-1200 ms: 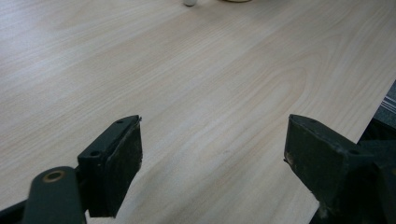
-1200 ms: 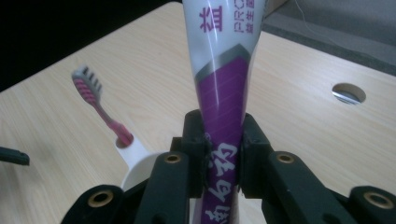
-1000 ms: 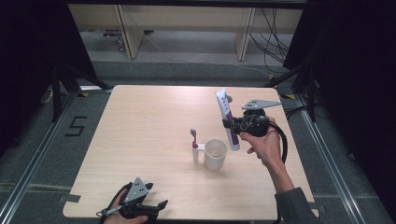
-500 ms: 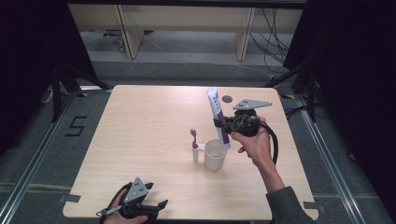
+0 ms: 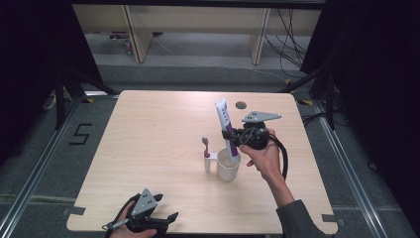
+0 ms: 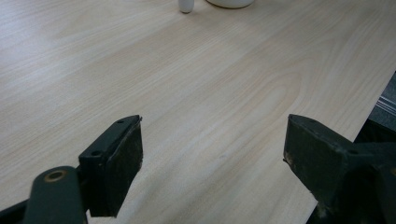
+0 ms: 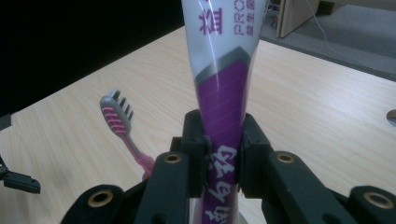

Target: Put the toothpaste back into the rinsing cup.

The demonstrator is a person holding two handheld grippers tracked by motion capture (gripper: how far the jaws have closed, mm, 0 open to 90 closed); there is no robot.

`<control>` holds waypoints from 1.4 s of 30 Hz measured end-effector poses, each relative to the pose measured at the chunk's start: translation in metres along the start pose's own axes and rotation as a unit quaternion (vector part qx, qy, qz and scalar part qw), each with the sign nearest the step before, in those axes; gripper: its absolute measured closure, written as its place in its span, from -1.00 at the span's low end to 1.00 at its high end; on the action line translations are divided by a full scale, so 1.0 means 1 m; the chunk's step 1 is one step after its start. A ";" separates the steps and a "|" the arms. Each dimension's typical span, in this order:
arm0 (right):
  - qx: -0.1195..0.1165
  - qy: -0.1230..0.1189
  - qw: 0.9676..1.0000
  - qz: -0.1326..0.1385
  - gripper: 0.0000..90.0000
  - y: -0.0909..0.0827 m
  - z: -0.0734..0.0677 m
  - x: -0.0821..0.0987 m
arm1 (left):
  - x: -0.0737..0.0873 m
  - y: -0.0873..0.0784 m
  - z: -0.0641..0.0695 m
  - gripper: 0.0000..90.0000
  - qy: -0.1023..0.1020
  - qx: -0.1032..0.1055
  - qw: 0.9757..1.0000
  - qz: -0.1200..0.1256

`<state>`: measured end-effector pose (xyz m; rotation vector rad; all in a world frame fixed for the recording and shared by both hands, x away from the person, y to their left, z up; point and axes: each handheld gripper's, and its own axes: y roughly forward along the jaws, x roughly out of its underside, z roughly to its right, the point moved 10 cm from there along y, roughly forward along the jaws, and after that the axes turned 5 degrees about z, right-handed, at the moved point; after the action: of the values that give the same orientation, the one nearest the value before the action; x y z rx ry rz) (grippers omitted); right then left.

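A white and purple toothpaste tube (image 5: 224, 119) stands upright with its lower end inside the white mug (image 5: 228, 167) near the table's middle. My right gripper (image 5: 229, 136) is shut on the tube's lower part, just above the mug's rim. In the right gripper view the jaws (image 7: 223, 149) squeeze the tube (image 7: 224, 70) from both sides. A pink and grey toothbrush (image 5: 205, 145) stands in a small white holder (image 5: 208, 163) left of the mug. My left gripper (image 5: 166, 220) rests open at the table's front edge, its jaws (image 6: 212, 158) wide apart over bare wood.
The light wooden table (image 5: 148, 129) has a small round grommet (image 5: 241, 104) near its far edge. Black curtains flank both sides. Wooden shelving (image 5: 198, 29) and cables stand behind the table. A "5" (image 5: 80, 134) is marked on the floor at left.
My right gripper has carried the toothpaste tube to the left and down, from right of the mug to over it, and the tube's lower end now sits in the mug. The left gripper stayed put.
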<state>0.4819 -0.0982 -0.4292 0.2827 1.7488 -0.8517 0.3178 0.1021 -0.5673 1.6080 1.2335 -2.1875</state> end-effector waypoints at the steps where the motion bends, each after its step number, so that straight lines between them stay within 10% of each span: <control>1: -0.004 0.015 1.000 -0.004 0.70 0.000 -0.003 0.002 | 0.000 0.000 0.000 -0.57 0.000 0.001 1.000 0.001; 42: -0.004 -0.017 0.999 -0.030 0.69 0.019 -0.010 0.058 | -0.001 0.001 0.002 -0.55 0.001 0.000 1.000 0.003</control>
<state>0.4650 -0.0915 -0.4883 0.2098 1.7353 -0.8869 0.3170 0.0998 -0.5672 1.6117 1.2284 -2.1820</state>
